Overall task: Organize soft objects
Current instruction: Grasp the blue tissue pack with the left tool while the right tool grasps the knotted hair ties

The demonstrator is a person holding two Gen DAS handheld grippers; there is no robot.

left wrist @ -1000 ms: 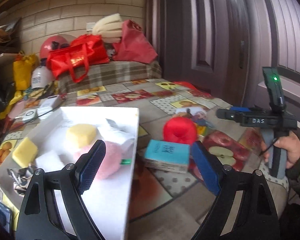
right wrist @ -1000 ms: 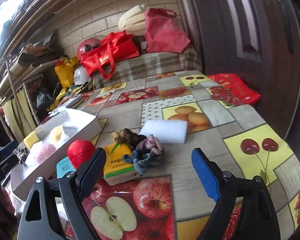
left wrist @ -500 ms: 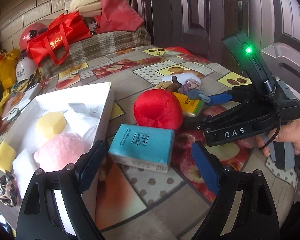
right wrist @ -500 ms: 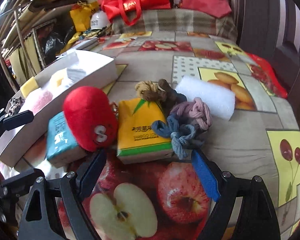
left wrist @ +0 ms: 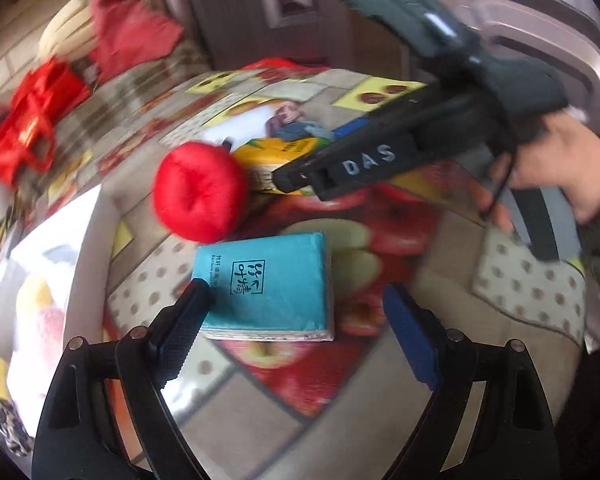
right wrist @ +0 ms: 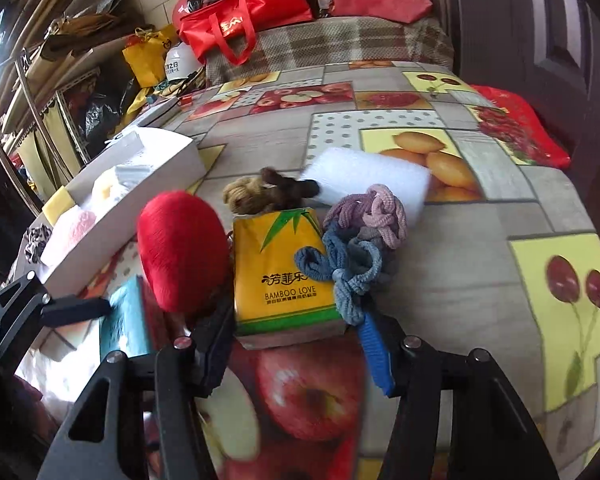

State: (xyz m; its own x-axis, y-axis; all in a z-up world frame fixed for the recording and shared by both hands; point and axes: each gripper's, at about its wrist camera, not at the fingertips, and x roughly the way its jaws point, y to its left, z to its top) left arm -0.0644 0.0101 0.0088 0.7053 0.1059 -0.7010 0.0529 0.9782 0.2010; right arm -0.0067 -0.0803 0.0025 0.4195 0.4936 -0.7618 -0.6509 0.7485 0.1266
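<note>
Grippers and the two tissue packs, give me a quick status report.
Left gripper open around teal tissue pack, not gripping. Right gripper closing on yellow tissue pack. Red plush ball and hair ties crowd the yellow pack.

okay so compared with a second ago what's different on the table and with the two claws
Both claws came down and in. The right claw now straddles the yellow tissue pack, its jaws closing on it, though a firm grip isn't clear. The left claw, wide open, moved from over the white box to the teal tissue pack, not gripping it. The red plush, hair ties and foam block stayed put.
</note>
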